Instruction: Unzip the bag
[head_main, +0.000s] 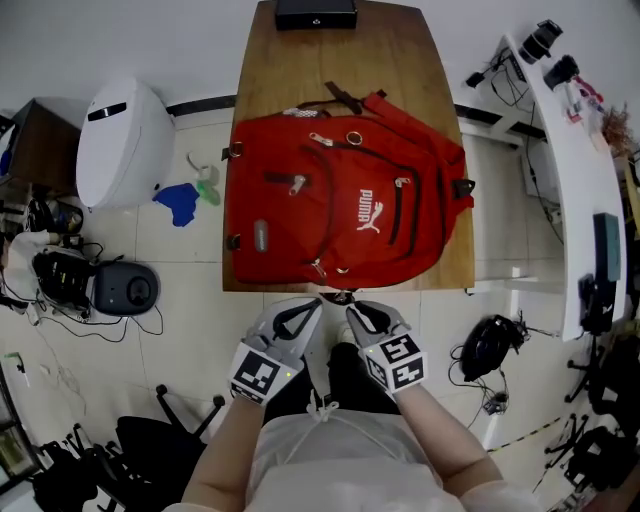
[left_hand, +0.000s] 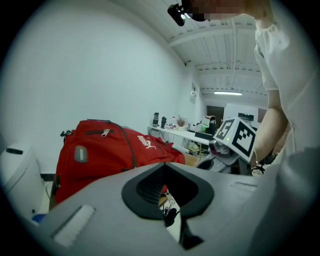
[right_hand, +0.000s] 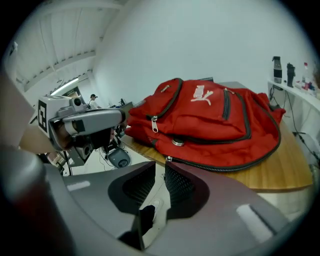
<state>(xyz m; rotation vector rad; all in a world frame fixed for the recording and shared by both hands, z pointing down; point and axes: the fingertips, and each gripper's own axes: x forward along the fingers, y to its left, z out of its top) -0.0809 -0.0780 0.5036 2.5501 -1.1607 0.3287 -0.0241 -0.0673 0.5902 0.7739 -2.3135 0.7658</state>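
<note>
A red Puma backpack (head_main: 340, 210) lies flat on the wooden table (head_main: 340, 70), with its zippers closed. A metal zipper pull (head_main: 320, 139) shows near its far edge. My left gripper (head_main: 314, 304) and right gripper (head_main: 352, 309) hover side by side just off the table's near edge, touching nothing. Both are shut and hold nothing. In the left gripper view the backpack (left_hand: 110, 150) stands beyond the left gripper (left_hand: 165, 181), and the right gripper's marker cube (left_hand: 235, 137) is to the right. In the right gripper view the backpack (right_hand: 210, 120) and a zipper pull (right_hand: 154, 124) lie ahead of the right gripper (right_hand: 160, 176).
A black box (head_main: 316, 13) sits at the table's far end. On the floor to the left are a white bin (head_main: 120, 140), a blue cloth (head_main: 180, 200) and a round black device (head_main: 130, 288). A white desk (head_main: 570, 180) runs along the right.
</note>
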